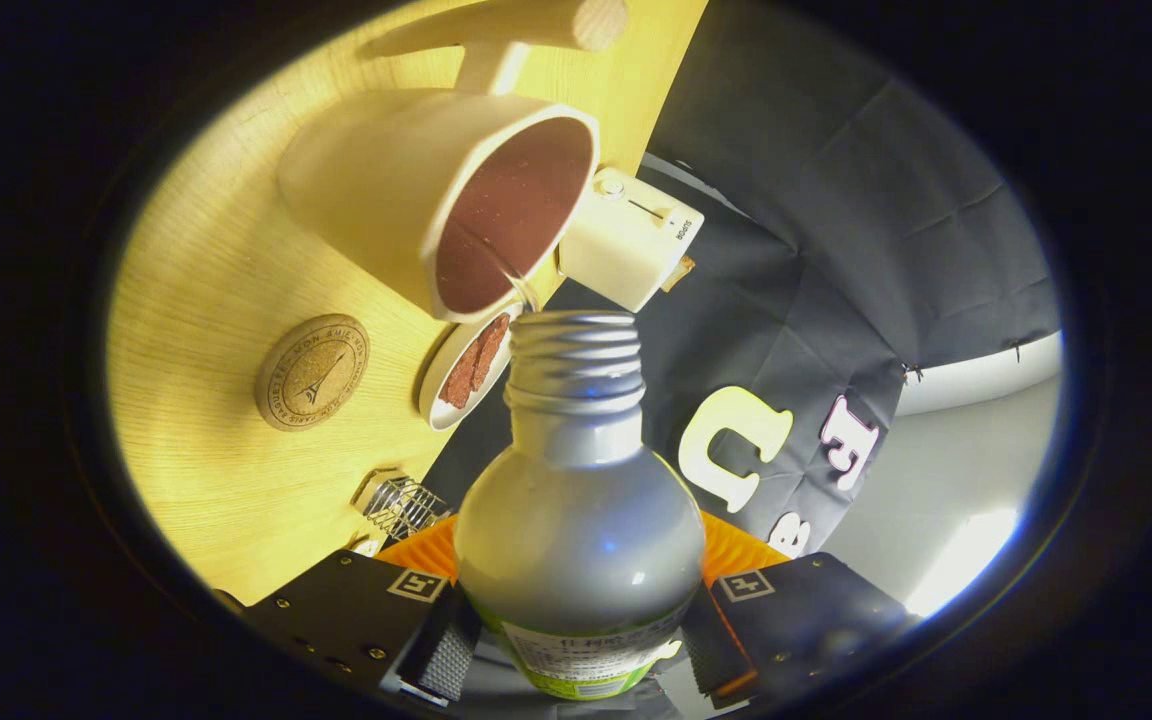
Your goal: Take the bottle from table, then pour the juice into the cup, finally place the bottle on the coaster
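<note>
A silver bottle [576,520] with a green label and an open threaded neck sits between my fingers, and my gripper [576,645] is shut on its lower body. The whole scene looks rolled over, so the bottle is tipped. Its mouth lies right at the rim of a cream cup [456,200] with a reddish-brown inside. A thin clear stream [521,285] runs from the bottle's mouth over the cup's rim. A round cork coaster [313,372] lies on the wooden table [206,300], beside the cup and apart from it.
A small white dish [466,372] with brown pieces lies just beyond the bottle's neck, under the cup. A white box-like device [631,240] stands behind the cup at the table's edge. A wire spring piece [401,505] is near my left finger. A wooden stand [506,30] rises behind the cup.
</note>
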A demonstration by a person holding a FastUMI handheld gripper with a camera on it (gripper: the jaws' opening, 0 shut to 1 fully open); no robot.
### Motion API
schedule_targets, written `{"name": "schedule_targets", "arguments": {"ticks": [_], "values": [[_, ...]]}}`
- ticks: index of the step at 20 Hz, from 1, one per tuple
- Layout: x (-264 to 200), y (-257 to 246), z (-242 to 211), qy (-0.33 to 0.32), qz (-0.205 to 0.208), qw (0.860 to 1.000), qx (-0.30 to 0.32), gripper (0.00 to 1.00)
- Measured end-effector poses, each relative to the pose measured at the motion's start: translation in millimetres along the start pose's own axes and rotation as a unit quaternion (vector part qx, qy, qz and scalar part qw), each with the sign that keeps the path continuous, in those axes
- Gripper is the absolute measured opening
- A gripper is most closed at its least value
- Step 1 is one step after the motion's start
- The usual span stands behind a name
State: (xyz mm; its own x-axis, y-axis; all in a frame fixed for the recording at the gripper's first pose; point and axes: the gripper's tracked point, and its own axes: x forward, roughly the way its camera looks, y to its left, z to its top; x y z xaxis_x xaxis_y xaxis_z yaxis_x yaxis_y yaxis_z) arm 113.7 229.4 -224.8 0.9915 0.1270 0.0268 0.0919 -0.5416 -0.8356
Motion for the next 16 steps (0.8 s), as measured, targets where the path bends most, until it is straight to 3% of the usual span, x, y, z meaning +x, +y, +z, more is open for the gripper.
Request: {"name": "schedule_targets", "arguments": {"ticks": [16], "values": [[1,10,4,0.005,0.008,1.0,-0.002,0.83]]}}
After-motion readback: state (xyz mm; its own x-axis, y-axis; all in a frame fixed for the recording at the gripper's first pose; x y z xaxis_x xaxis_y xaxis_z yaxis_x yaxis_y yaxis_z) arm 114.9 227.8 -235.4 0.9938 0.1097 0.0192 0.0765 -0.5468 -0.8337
